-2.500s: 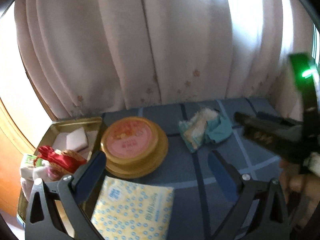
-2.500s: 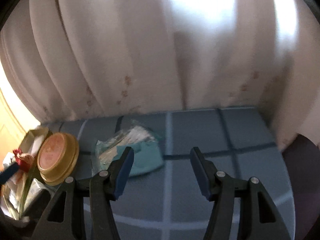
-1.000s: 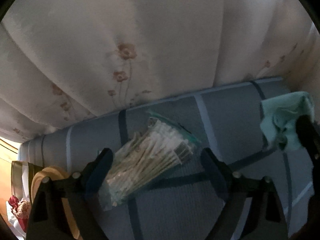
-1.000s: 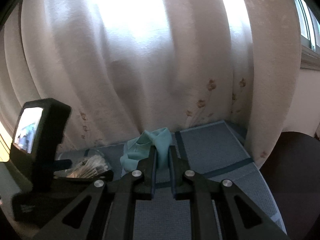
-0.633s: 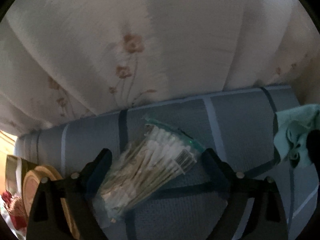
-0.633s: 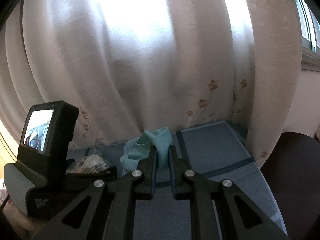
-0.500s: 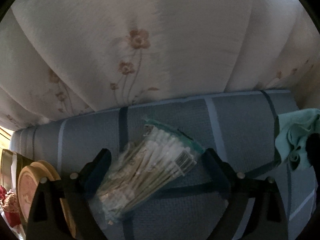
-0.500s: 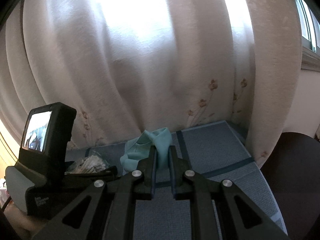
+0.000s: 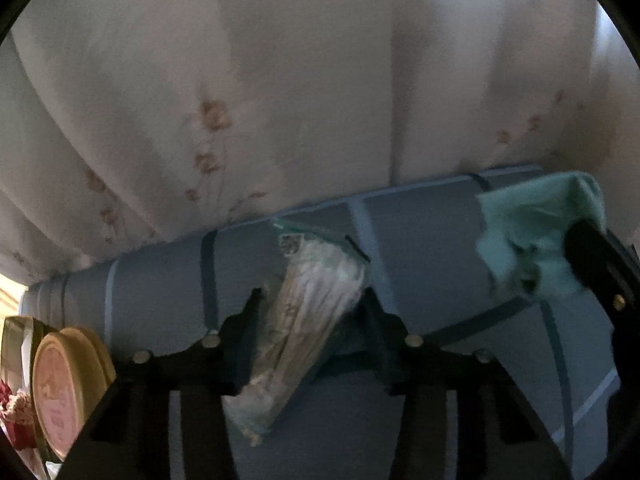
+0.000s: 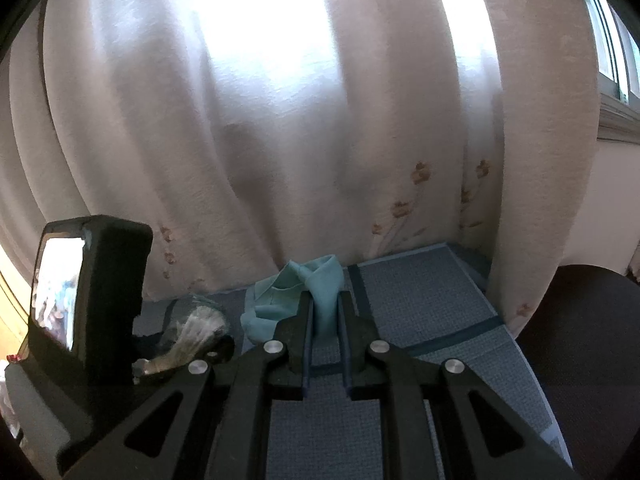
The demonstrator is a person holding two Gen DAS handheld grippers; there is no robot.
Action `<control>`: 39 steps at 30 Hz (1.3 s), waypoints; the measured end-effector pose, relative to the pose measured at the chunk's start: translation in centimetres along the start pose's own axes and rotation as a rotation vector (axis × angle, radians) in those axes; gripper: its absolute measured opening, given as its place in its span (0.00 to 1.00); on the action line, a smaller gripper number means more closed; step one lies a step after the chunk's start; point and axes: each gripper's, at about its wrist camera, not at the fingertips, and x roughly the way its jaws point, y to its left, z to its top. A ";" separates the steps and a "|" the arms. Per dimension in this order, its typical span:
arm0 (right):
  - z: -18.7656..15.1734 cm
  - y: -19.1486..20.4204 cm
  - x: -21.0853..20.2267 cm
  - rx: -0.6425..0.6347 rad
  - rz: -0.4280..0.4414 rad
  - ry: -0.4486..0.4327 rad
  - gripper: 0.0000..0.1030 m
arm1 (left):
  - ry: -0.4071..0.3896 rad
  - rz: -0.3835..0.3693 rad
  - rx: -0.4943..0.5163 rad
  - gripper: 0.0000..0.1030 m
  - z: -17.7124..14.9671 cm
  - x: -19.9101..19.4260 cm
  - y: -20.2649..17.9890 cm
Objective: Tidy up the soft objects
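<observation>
The left gripper (image 9: pixel 312 300) had just snapped its jaws in on the bag of cotton swabs (image 9: pixel 308 304), which half a second earlier lay loose between wide-open fingers – so the pick looked made and only the carry remained. The right gripper (image 10: pixel 325 312), off to its right, was clamped shut on the teal cloth (image 10: pixel 316 288) over the blue mat (image 10: pixel 420 300). Down to the left gripper's left sat the round gold tin (image 9: pixel 60 392), lid on, contents hidden – beside it a tray (image 9: pixel 14 336) with something red inside
</observation>
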 end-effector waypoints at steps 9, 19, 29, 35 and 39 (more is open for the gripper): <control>0.1 -0.2 -0.2 0.005 -0.029 -0.017 0.12 | -0.068 0.006 0.051 0.34 -1.1 -1.9 -1.9; 0.2 -0.6 -0.6 0.013 -0.060 -0.038 0.12 | -0.122 0.017 0.047 0.34 -0.1 -2.6 -2.9; -0.6 0.6 -2.5 0.012 -0.094 -0.068 0.12 | -0.147 0.019 0.008 0.34 -1.3 -4.9 -2.1; -1.3 1.3 -3.6 0.000 -0.102 -0.089 0.12 | -0.151 0.019 -0.017 0.34 -2.6 -5.5 -0.9; -1.7 0.8 -3.7 -0.006 -0.112 -0.089 0.12 | -0.161 0.020 -0.035 0.34 -3.5 -6.1 -0.2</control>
